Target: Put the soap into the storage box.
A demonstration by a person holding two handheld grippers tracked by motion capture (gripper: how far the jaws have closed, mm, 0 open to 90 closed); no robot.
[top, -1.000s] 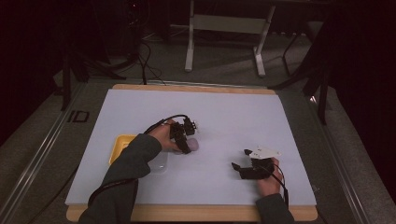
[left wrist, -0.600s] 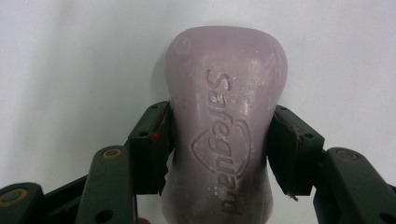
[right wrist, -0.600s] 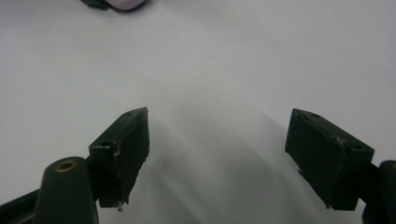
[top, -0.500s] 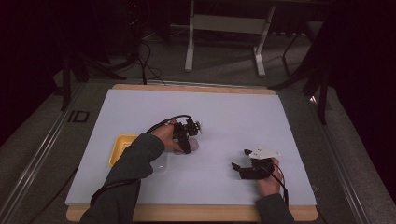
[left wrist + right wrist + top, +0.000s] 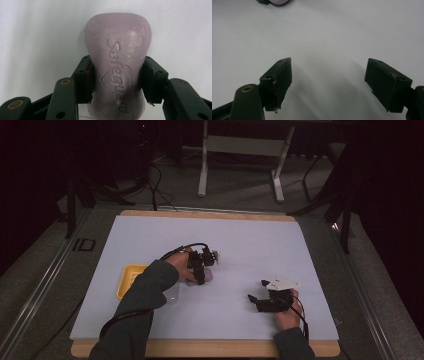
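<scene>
The left tool (image 5: 117,82) is pinching a lilac bar of soap (image 5: 117,50) across its narrow waist, one pad (image 5: 83,80) on each long flank; its jaws have just been closing onto the bar. The soap lies flat on the white worktop (image 5: 250,245), a little left of the middle, with a yellow soap dish (image 5: 129,279) nearer the left edge, partly behind the person's sleeve. The bar looks hard and fairly dense, so it should not give under the pads, but its rounded, waxy sides could let it slide out if squeezed off-centre or tilted; the waist is the sensible place to grip. The right tool (image 5: 328,82) stands spread wide with nothing between its jaws, resting toward the front right of the worktop. The left gripper view reveals the embossed brand lettering and the pad contact; the high view (image 5: 200,270) gives instead the bar's place relative to dish and edges
</scene>
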